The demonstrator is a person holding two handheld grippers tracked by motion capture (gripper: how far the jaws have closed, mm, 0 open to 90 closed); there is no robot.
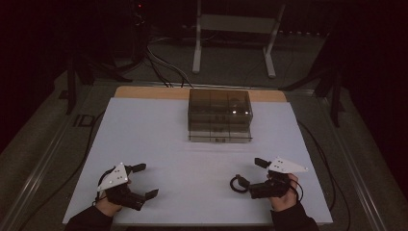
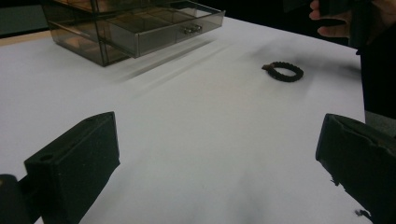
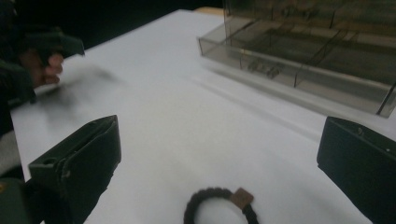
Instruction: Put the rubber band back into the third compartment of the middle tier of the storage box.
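A dark braided hair tie (image 1: 231, 185) with a small brown tag lies on the white table sheet (image 1: 192, 144) at the front right. My right gripper (image 1: 252, 174) is open just right of it, and in the right gripper view the hair tie (image 3: 201, 196) lies low between the spread jaws, touching neither. At the front left my left gripper (image 1: 145, 181) is open with nothing between its jaws. From the left gripper view the hair tie (image 2: 275, 76) is far ahead to the right. A smoky clear drawer box (image 1: 220, 113) stands at the middle back.
The box's bottom drawer (image 2: 177, 32) stands slightly forward, with a small handle on its front. A wooden table edge (image 1: 144, 91) shows behind the sheet. Cables and a white stand (image 1: 235, 29) are on the floor beyond. The person's other hand (image 3: 44, 70) appears at far left.
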